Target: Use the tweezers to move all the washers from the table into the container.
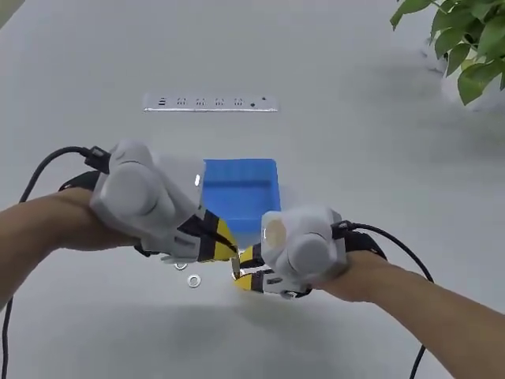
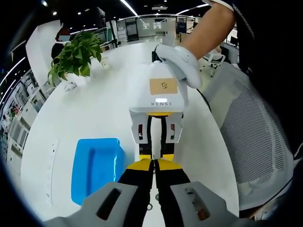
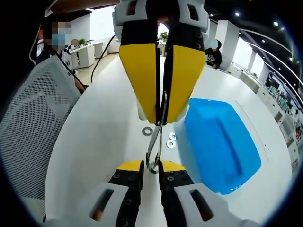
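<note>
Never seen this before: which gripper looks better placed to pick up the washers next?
Probably left: the left gripper is clamped on the tweezers, and the washers lie right by its tips.

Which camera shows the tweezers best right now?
The right gripper view: the tweezers stand clear against the table, running from the left gripper's yellow jaws to the right gripper's. The head view hides them between the grippers; the left gripper view barely shows them.

Open-plan office: long white worktop, mesh office chair, potted plant, power strip, ceiling strip lights.
</note>
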The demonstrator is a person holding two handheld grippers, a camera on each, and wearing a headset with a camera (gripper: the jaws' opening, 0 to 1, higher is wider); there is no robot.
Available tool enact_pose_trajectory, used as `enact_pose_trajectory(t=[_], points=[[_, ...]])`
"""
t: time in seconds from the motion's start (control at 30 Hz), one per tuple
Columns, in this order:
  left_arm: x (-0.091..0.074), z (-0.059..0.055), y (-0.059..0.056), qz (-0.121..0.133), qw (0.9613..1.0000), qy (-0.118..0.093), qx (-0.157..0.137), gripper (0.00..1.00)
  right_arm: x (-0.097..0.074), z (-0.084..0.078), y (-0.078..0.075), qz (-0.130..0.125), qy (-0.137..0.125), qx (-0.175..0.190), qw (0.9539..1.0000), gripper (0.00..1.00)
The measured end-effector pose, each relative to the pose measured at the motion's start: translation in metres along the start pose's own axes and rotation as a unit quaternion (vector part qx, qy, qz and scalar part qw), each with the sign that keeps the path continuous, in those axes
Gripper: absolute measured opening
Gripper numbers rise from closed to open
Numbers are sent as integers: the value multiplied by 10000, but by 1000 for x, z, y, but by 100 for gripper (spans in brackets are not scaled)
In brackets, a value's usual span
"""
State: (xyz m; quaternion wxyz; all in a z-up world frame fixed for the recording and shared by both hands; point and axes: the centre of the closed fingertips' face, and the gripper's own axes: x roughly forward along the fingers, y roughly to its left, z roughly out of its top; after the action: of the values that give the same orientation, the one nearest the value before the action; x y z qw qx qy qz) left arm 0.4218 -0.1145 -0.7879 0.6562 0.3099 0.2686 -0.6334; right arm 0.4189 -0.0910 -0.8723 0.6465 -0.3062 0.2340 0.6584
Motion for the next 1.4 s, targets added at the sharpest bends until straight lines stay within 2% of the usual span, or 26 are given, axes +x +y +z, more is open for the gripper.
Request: enact_pose_trajectory(t=[0.77,1.0,1.4], points=[[2,0,-3,-141,9999,-11,-96,6,0,-1,0,3,27,149,9999,10],[2,0,-4,-174,9998,58,-61,6,0,-1,0,6,36,120,9999,10],[-9,1,-8,-175,9997,168,25,6,-4,10,4,-22,9,25,10000,10]])
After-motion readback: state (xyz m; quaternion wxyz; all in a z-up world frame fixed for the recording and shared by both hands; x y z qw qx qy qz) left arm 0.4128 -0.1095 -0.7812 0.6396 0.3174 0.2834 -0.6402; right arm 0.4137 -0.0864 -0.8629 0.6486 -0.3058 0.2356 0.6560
